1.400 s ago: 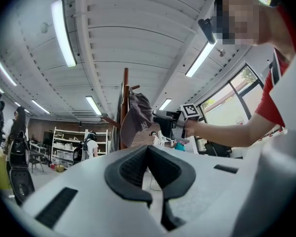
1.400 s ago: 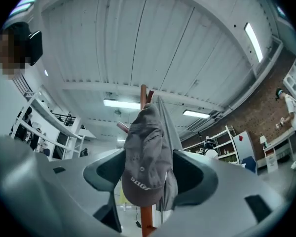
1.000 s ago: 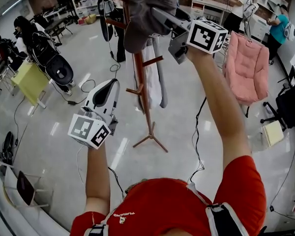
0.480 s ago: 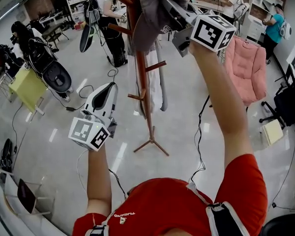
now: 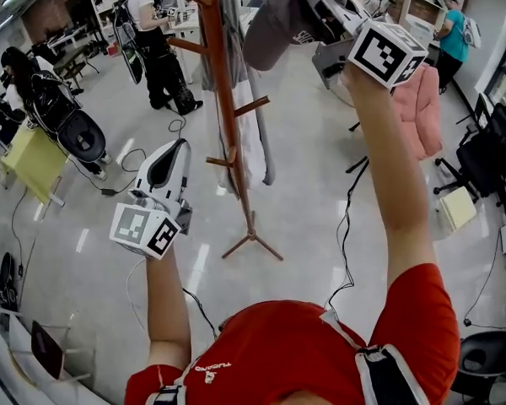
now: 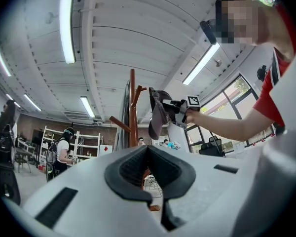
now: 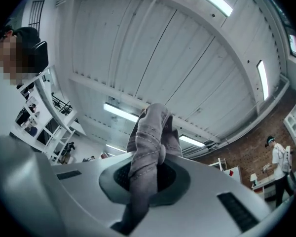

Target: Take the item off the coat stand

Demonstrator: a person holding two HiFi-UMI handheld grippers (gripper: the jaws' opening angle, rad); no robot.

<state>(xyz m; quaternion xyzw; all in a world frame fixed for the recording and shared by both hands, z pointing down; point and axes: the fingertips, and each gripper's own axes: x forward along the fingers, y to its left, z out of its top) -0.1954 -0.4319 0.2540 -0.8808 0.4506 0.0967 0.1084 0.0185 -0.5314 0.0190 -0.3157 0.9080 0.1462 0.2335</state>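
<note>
the right gripper [image 5: 319,8] is clenched on a grey fabric cap [image 5: 274,19] and holds it high, just beside the top of the reddish-brown wooden coat stand [image 5: 229,125] but apart from its pegs. so the cap seems already lifted off; i judge only carrying it away and putting it down is left. the left gripper [image 5: 173,154] hangs low with jaws together, grasping nothing. i count one cap, one stand, two grippers, and pale clothing [image 5: 255,142] hanging on the stand.

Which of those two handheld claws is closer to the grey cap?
Right. The right gripper is clamped on the grey cap, up high; the left gripper hangs lower, shut and empty, apart from it.
</note>
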